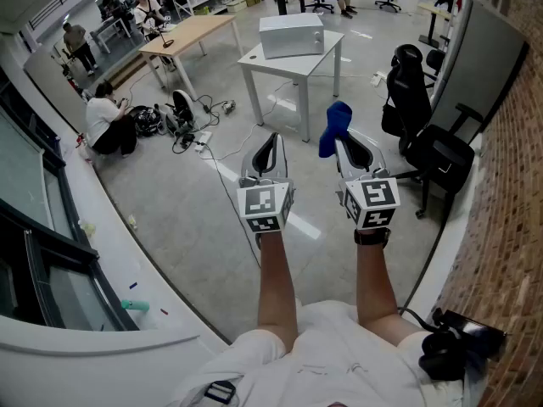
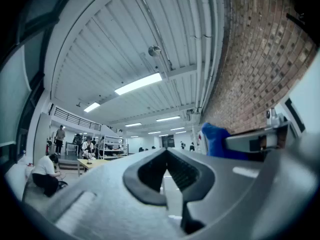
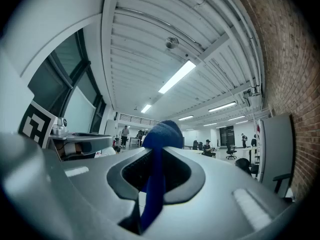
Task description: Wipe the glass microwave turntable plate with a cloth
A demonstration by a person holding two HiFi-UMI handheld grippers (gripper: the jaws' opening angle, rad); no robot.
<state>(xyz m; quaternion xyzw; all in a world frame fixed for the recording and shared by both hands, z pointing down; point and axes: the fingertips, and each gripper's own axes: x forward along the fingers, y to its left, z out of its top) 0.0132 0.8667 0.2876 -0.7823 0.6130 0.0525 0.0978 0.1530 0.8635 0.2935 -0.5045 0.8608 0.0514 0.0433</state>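
Across the open concrete floor (image 1: pixel 195 219) of a large workshop, a white counter (image 1: pixel 254 58) is seen well ahead of the person, and a white microwave (image 1: pixel 291 35) is carried on it. The glass turntable plate is not shown in any view. It is judged to be inside that microwave, so wiping cannot yet be begun. Both tools are held out side by side on outstretched arms over bare floor, well apart from the counter, which suggests that the counter is yet to be reached rather than that the wipe is in hand. The left tool (image 1: pixel 270 147) is carried with its jaws brought together on nothing, presumably kept free so that the door can be opened or the plate steadied. The right tool (image 1: pixel 346 147) is clamped on a blue cloth (image 1: pixel 336 124), which is pinched low down so that a rounded bunch is left standing above the jaw tips, ready to be pressed on glass. The microwave, and so probably the plate, is placed far ahead of both tools, roughly in line with the left one, with open floor between.
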